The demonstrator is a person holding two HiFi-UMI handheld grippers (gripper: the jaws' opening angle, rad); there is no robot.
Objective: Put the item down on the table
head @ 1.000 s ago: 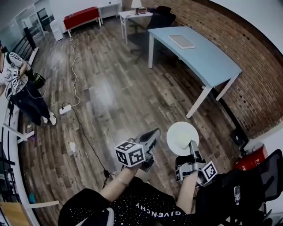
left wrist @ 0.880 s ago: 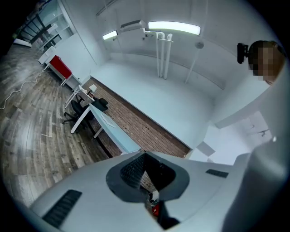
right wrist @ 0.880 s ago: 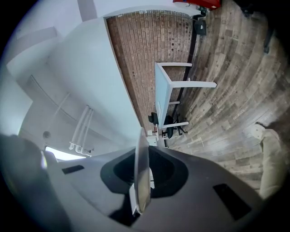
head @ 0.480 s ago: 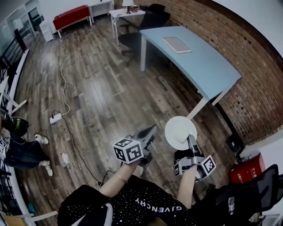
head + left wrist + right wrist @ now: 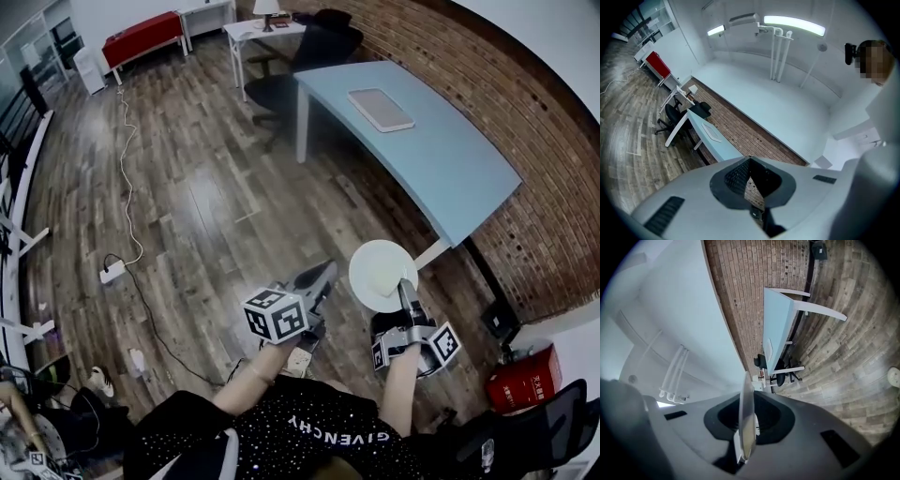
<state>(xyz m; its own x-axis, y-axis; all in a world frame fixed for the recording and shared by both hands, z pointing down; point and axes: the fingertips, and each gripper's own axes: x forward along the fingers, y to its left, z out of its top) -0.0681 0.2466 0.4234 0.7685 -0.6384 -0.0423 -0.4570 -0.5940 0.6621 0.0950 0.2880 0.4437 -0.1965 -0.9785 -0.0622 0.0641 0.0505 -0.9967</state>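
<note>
In the head view a round white plate [image 5: 382,275] is held by its near rim in my right gripper [image 5: 405,298], which is shut on it. It hangs over the wooden floor, just short of the near corner of the light blue table [image 5: 422,141]. The right gripper view shows the plate [image 5: 745,418] edge-on between the jaws of that gripper [image 5: 746,427], with the table [image 5: 777,319] ahead. Beside it, my left gripper [image 5: 317,279] holds nothing. In its own view the left gripper [image 5: 750,161] has its jaws together, pointing up toward the brick wall.
A flat white tray [image 5: 381,109] lies on the blue table. Beyond the table stand a black office chair [image 5: 319,42], a small white table [image 5: 258,33] and a red bench [image 5: 141,36]. A cable and power strip [image 5: 112,272] cross the floor. A red box [image 5: 523,380] sits at the right.
The blue table has come nearer and larger in the head view. The person standing at the left has slid out toward the bottom left corner. Both grippers keep their hold and position.
</note>
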